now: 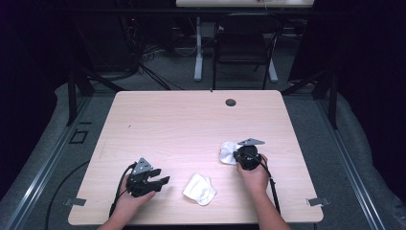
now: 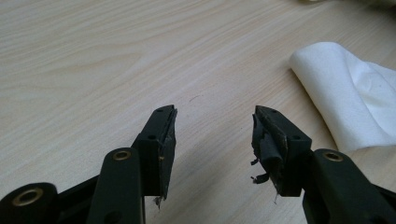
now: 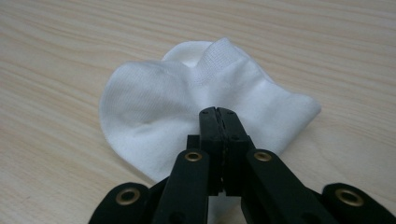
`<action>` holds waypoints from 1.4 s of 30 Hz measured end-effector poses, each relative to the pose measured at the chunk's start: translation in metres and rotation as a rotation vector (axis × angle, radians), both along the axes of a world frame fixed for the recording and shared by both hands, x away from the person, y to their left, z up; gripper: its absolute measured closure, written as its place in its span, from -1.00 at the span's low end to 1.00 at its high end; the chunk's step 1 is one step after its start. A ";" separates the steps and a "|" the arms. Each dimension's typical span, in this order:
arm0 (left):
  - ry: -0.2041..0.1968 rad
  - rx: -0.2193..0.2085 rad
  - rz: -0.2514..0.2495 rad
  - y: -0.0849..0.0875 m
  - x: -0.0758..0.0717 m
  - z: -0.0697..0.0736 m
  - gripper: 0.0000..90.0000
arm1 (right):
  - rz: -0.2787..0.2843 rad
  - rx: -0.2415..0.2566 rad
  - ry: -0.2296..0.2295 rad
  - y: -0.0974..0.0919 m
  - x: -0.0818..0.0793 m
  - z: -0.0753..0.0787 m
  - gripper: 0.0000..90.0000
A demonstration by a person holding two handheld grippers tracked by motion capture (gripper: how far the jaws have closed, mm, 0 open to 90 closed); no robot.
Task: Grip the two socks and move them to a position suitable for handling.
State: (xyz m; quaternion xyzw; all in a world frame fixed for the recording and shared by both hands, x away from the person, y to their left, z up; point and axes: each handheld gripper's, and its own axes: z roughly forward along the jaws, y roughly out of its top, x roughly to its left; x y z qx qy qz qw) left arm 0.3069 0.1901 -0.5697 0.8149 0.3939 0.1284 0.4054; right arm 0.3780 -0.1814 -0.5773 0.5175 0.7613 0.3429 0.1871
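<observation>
Work in hand: pairing or gathering two white socks on the pale wooden surface (image 1: 191,120), judging by the layout.
Right gripper (image 3: 218,111): fingers pressed together with no gap, pinching the near edge of a white sock (image 3: 154,107); cloth bunched up just ahead of the tips.
Pinched sock: towards the right of the surface in the high view (image 1: 226,152), touching the right gripper (image 1: 243,156), lying mostly flat with its cuff pushed up into a fold.
Left gripper (image 2: 215,128): fingers spread wide, nothing between them, hovering low over bare wood; worn rubber lining fraying on the right-hand finger (image 2: 268,144).
Second sock: near the front edge between the two hands (image 1: 199,189), folded over; seen just right of the open fingers in the left gripper view (image 2: 348,95), apart from them.
Left gripper in the high view (image 1: 160,181): near the front left, pointed towards the second sock, not touching it.
Doing the step well: keep the right pinch firm and lift slowly, checking that both layers of cloth come up rather than one.
Next reach, as a judgement: swing the left fingers right to straddle the folded edge of the second sock, tips low to the wood, then close on the thick fold.
Risk: thin knit slipping from the frayed lining; a deeper bite on the fold likely safer than the very edge.
</observation>
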 end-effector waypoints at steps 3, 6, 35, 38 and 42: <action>0.004 0.001 -0.002 -0.001 0.000 -0.001 0.10 | 0.022 0.008 -0.004 0.008 -0.002 -0.001 1.00; 0.005 0.004 -0.005 -0.001 0.000 -0.001 0.10 | 0.048 0.004 0.002 0.018 -0.005 -0.001 1.00; -0.018 0.005 -0.034 -0.011 -0.008 0.002 0.10 | 0.238 0.016 -0.069 0.070 -0.053 0.027 0.90; -0.023 0.006 -0.038 -0.015 -0.010 0.004 0.13 | 0.253 0.012 -0.068 0.064 -0.063 0.029 0.90; -0.030 -0.002 -0.090 -0.033 -0.017 0.009 0.17 | 0.288 0.039 -0.039 0.055 -0.088 0.027 0.88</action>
